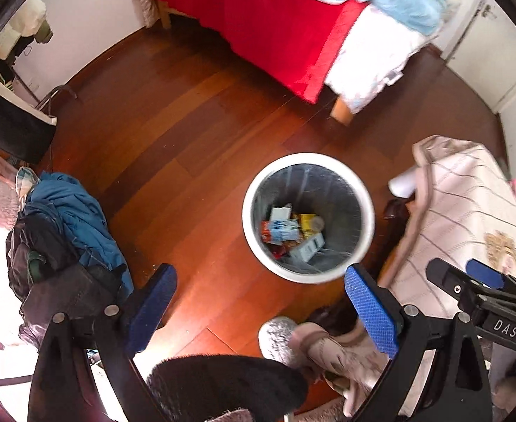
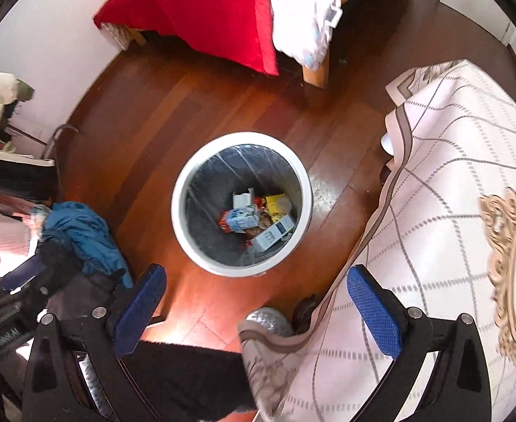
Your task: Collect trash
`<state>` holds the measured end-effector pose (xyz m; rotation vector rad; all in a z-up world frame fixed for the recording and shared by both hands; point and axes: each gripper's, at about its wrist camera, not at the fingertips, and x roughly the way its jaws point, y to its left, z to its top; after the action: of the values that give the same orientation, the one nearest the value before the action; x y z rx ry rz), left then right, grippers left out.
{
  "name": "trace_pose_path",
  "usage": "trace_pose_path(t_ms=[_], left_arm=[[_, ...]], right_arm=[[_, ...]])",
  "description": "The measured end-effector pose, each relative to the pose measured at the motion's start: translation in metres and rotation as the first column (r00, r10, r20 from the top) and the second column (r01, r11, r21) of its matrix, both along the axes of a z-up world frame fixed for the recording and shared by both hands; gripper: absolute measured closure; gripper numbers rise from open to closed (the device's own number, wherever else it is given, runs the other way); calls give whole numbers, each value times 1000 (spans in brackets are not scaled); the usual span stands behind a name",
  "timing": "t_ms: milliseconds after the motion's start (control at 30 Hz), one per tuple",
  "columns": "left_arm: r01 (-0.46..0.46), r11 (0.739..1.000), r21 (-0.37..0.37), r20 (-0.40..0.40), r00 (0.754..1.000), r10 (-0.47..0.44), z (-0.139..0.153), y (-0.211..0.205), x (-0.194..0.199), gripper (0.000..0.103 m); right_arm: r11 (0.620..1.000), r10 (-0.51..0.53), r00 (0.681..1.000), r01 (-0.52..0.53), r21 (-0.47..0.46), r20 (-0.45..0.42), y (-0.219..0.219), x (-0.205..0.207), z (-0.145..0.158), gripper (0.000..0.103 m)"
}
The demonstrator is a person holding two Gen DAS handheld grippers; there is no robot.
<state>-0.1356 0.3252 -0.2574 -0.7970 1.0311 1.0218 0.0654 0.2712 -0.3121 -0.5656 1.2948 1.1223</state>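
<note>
Both tongs hang above the bin [image 2: 242,204], pointing steeply down at it, so anything let go falls inside. The left gripper [image 1: 261,311] has its jaws spread wide with nothing between them; the right gripper [image 2: 256,311] likewise gapes empty. The trash [image 2: 258,223], cartons and wrappers, lies at the bin's bottom on the liner. From the bin, the bed [image 2: 201,10] lies at twelve o'clock, the tablecloth [image 2: 444,183] at three, clothes [image 2: 82,235] at eight.
</note>
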Motion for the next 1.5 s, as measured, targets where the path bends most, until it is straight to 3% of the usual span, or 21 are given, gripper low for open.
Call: trace_pose_path(t_ms=[433,800,1100,1500], left_arm=[[78,989,129,138,986,-95,123,-68,-28,5],[114,980,160,242,958,-151,183,-108,-48,5],[118,975,189,283,944,-169,216,-127,-62,5],[96,973,210,298,941,-157,228,-133,-74,5]], right_arm=[[983,21,999,-16,181,-26,-86,-17,142,0],[954,114,989,-83,289,-95,-143,-44,233,0],[934,183,976,-135,331,-119,-163,-63,274,0],[932,209,970,-159,327,-125,-162,-71,284,0]])
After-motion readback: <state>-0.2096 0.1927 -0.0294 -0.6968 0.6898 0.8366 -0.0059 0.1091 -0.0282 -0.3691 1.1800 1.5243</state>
